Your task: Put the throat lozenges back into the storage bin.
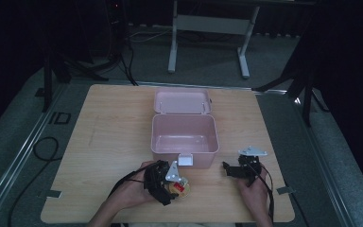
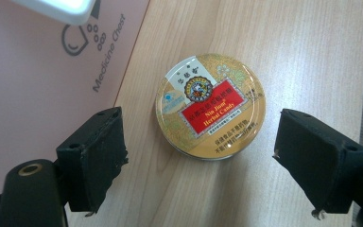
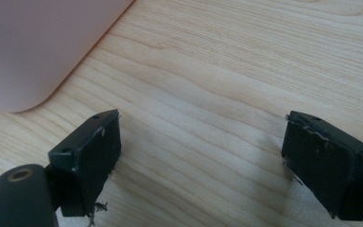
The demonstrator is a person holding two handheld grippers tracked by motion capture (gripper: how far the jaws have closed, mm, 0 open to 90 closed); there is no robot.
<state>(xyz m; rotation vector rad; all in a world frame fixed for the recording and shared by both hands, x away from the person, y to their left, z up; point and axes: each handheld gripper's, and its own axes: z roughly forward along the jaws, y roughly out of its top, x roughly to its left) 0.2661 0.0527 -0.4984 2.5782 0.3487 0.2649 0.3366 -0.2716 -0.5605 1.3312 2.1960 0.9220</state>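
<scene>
The surface [image 1: 104, 142] carries an open pink medicine chest [image 1: 184, 135], still empty. The candy tin [image 2: 210, 106] lies just before it, ungrasped, between the wide left gripper [image 2: 201, 161] jaws. The right gripper [image 3: 203, 165] stands wide, empty.

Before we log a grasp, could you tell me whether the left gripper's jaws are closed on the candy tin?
No, the left gripper stands open around the candy tin, untouched.

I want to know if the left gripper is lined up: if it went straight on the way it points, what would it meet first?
Most likely the round candy tin lying on the table: it sits between and just beyond the open left gripper. The pads are not touching it; how far off it lies is unclear.
</scene>
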